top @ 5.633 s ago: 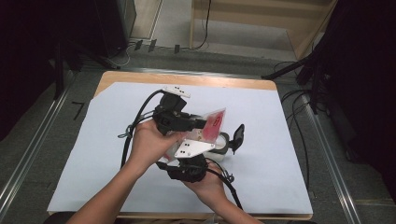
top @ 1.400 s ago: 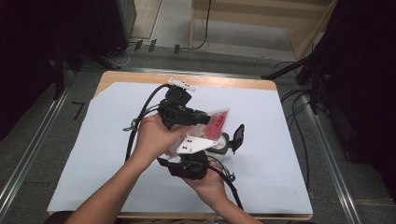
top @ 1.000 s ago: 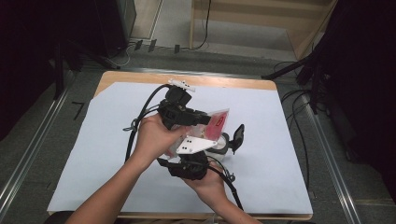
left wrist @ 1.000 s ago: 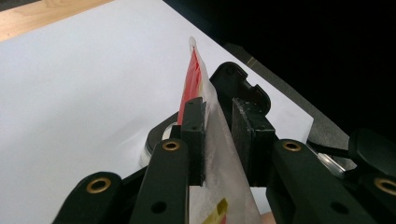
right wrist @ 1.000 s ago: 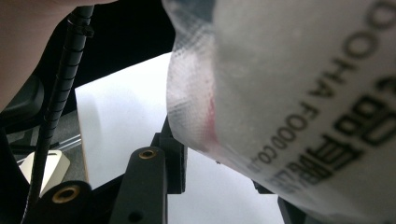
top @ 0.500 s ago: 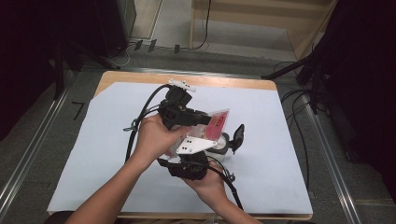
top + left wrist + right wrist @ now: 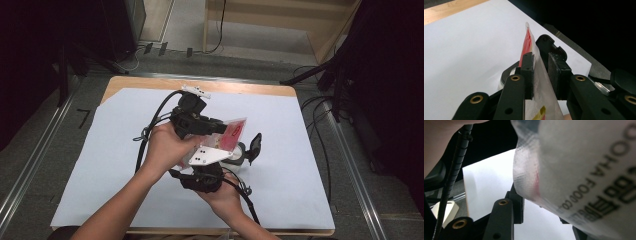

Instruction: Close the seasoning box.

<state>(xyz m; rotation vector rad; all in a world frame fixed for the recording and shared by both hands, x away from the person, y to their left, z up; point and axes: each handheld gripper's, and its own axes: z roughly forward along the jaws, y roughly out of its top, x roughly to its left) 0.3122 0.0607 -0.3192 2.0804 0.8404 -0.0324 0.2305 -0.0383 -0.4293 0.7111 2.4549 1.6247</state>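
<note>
A clear packet (image 7: 234,131) with a red label hangs above the white sheet, and my left gripper (image 7: 220,127) is shut on it. In the left gripper view the packet (image 7: 530,42) stands edge-on between the two pads of the left gripper (image 7: 541,67). My right gripper (image 7: 242,150) sits just below with its grey plate on top and its jaws wide apart. In the right gripper view the packet's printed face (image 7: 579,165) hangs close over the right gripper (image 7: 544,205), hiding the right jaw. The left pad (image 7: 517,207) touches nothing. A small round black-rimmed container (image 7: 236,154) lies under the packet.
White paper (image 7: 125,165) covers the wooden table (image 7: 150,82). Black cables trail from both grippers over the sheet. Metal rails run along both sides of the table, and the floor behind is dark with more cables. The round container (image 7: 507,75) sits beside the packet's lower edge.
</note>
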